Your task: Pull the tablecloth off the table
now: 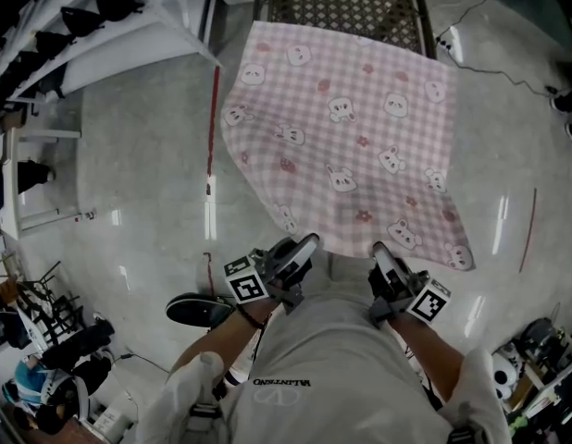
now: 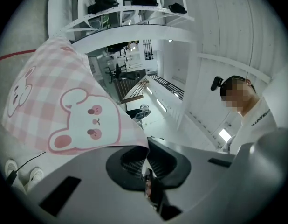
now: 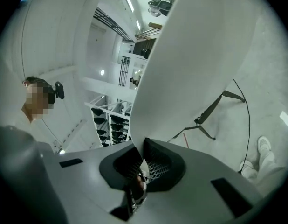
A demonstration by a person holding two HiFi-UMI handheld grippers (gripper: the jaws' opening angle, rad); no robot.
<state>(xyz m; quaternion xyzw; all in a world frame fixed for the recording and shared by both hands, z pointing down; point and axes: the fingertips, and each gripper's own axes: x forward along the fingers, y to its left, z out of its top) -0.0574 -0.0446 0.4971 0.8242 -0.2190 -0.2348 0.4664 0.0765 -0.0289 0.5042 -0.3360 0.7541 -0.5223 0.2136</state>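
A pink checked tablecloth (image 1: 351, 128) printed with bears and rabbits hangs stretched between the table (image 1: 346, 3) at the far side and my two grippers near my body. Its far edge still lies over the table's dark lattice top. My left gripper (image 1: 300, 248) is shut on the cloth's near left corner. My right gripper (image 1: 383, 252) is shut on the near right corner. In the left gripper view the printed side of the cloth (image 2: 65, 101) runs into the closed left gripper (image 2: 146, 148). In the right gripper view its white underside (image 3: 195, 55) rises from the closed right gripper (image 3: 144, 146).
White shelving (image 1: 82, 17) with dark items stands at the left. A red line (image 1: 212, 109) marks the glossy floor. A cable (image 1: 490, 63) trails at the upper right. My black shoe (image 1: 198, 310) is at lower left. A tripod (image 3: 209, 111) stands on the floor.
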